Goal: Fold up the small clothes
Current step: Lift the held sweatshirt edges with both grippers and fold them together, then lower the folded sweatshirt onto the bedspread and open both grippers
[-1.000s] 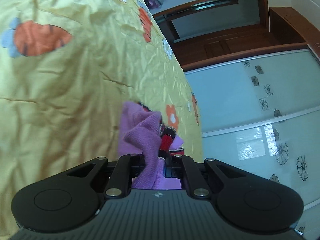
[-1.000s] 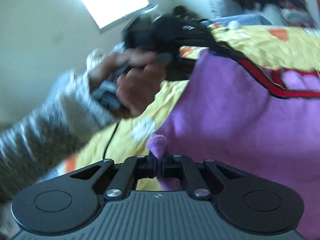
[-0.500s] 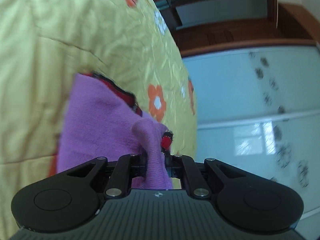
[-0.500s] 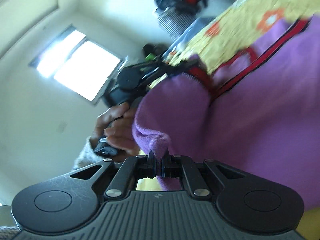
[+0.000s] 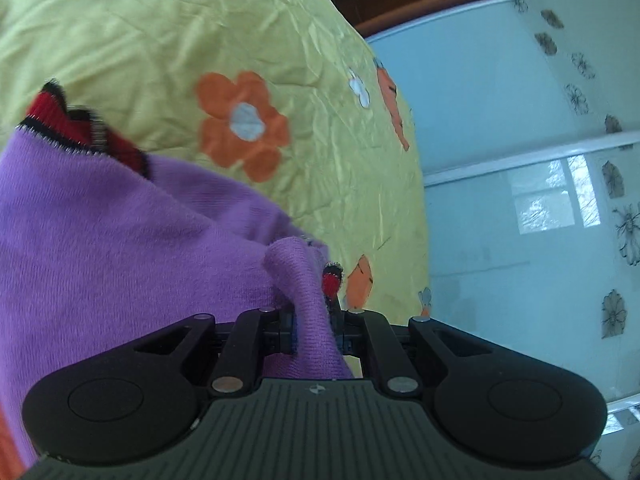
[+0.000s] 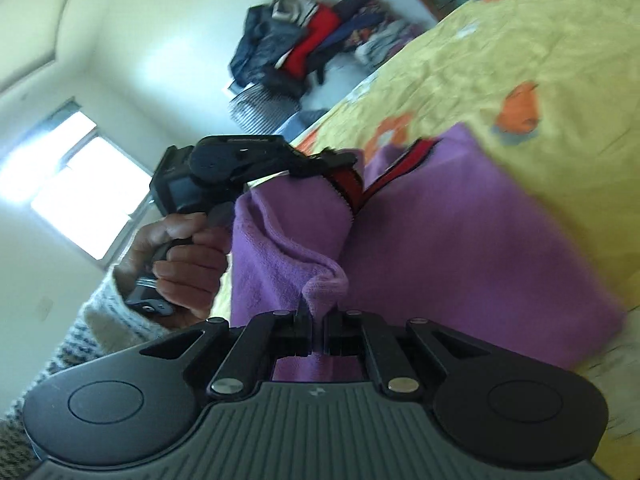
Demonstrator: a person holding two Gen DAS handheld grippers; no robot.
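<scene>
A small purple knit garment [image 5: 120, 240] with red and black trim hangs over the yellow flowered bedspread [image 5: 200, 20]. My left gripper [image 5: 314, 332] is shut on a pinched fold of it near the red trim. My right gripper [image 6: 318, 332] is shut on another fold of the same garment [image 6: 460, 240]. In the right wrist view the left gripper [image 6: 340, 160], held in a hand, pinches the red-trimmed edge, and the cloth drapes between the two grippers above the bed.
The yellow bedspread [image 6: 520, 40] has orange flower and carrot prints. A pile of clothes [image 6: 312, 44] lies at the far end of the bed by the wall. Glass wardrobe doors [image 5: 540, 200] stand beside the bed's edge. A bright window [image 6: 80, 196] is behind the hand.
Both grippers have kept their hold and swung the garment over the bed. The cloth now spreads wider below them, and the views have turned.
</scene>
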